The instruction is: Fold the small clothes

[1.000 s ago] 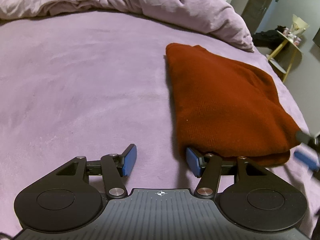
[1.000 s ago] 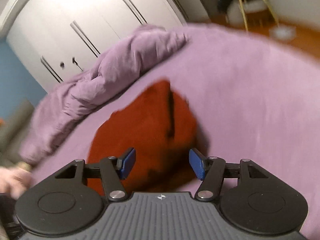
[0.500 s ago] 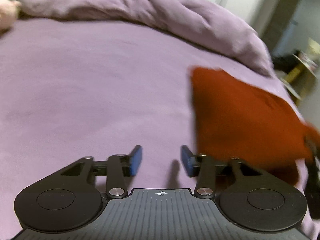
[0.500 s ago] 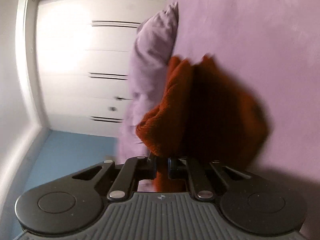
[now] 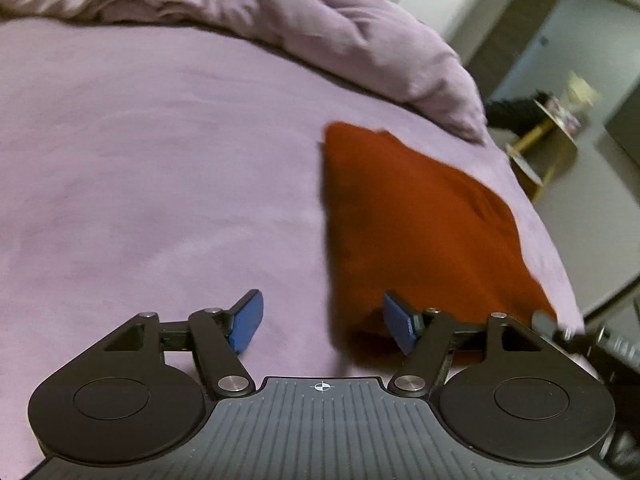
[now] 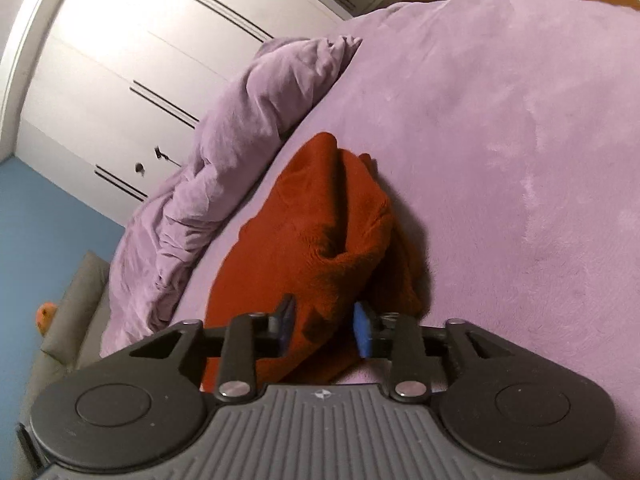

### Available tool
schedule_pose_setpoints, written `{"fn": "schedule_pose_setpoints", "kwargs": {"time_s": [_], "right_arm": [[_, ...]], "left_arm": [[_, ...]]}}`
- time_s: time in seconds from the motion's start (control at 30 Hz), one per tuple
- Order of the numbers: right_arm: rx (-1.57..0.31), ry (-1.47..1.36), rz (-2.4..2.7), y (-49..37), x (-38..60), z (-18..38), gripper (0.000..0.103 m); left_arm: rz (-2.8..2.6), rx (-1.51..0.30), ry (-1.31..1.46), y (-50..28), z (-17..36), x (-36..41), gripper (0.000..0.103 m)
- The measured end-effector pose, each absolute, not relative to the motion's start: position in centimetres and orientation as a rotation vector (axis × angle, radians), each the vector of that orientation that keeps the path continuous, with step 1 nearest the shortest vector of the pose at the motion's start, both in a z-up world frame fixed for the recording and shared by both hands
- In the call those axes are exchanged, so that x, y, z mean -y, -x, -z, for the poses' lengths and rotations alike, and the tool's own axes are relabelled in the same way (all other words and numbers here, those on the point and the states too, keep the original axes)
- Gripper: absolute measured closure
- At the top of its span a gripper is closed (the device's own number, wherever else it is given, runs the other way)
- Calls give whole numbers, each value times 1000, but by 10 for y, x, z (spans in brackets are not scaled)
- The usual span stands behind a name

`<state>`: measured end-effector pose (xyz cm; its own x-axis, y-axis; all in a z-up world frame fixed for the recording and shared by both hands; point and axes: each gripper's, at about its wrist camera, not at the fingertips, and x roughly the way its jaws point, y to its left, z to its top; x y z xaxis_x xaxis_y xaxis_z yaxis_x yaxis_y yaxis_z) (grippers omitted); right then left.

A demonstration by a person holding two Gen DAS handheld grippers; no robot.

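Note:
A rust-red knitted garment (image 5: 420,220) lies folded on the purple bed (image 5: 140,180), right of centre in the left wrist view. My left gripper (image 5: 324,325) hovers at its near left corner. Its jaws are opening, with only bedsheet and the garment's edge between them, and its right fingertip (image 5: 400,328) stands over the cloth. In the right wrist view the garment (image 6: 320,220) bunches into a raised fold. My right gripper (image 6: 324,326) has that fold between its blue pads while its jaws are opening. Blurred, the right gripper (image 5: 560,328) shows at the garment's near right corner.
A crumpled purple duvet (image 5: 320,28) (image 6: 224,152) is piled along the far side of the bed. White wardrobe doors (image 6: 120,60) stand behind it. A yellow side table (image 5: 552,136) stands past the bed's right edge. A grey seat (image 6: 72,300) is at lower left.
The right gripper closed on the garment's edge, rolled with it, and now its pads have parted again. The left jaws narrowed, then widened. The garment's near right end is bunched up.

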<state>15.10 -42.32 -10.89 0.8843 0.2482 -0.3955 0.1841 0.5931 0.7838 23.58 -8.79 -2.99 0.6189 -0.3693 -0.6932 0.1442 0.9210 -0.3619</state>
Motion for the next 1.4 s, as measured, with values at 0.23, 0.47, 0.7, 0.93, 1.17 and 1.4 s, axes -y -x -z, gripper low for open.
{"fn": "schedule_pose_setpoints", "kwargs": {"time_s": [0.23,0.47,0.7,0.93,1.17,1.4], "right_arm": [[-494,-1105,-132,-165,424,129,68],[-531,-1108,-106,-194,397,137,86],[-409,-1393,-368,-185,414,145,92],[-590,-948,-133,-168,420,127,86],[-400,-764,4,-127,447,78,49],[-513,-704,-116,-220,413,54,58]], "left_arm": [[306,-846,138,-211,45,119,30],[258,-817,105,-230,53,147,29],[154,-778,183,-237,48,118,30],[189,-848,177,-235,42,103,29],[117,-643,184,-211,-15,81,24],[170,-754,291,-270,-13,106,23]]}}
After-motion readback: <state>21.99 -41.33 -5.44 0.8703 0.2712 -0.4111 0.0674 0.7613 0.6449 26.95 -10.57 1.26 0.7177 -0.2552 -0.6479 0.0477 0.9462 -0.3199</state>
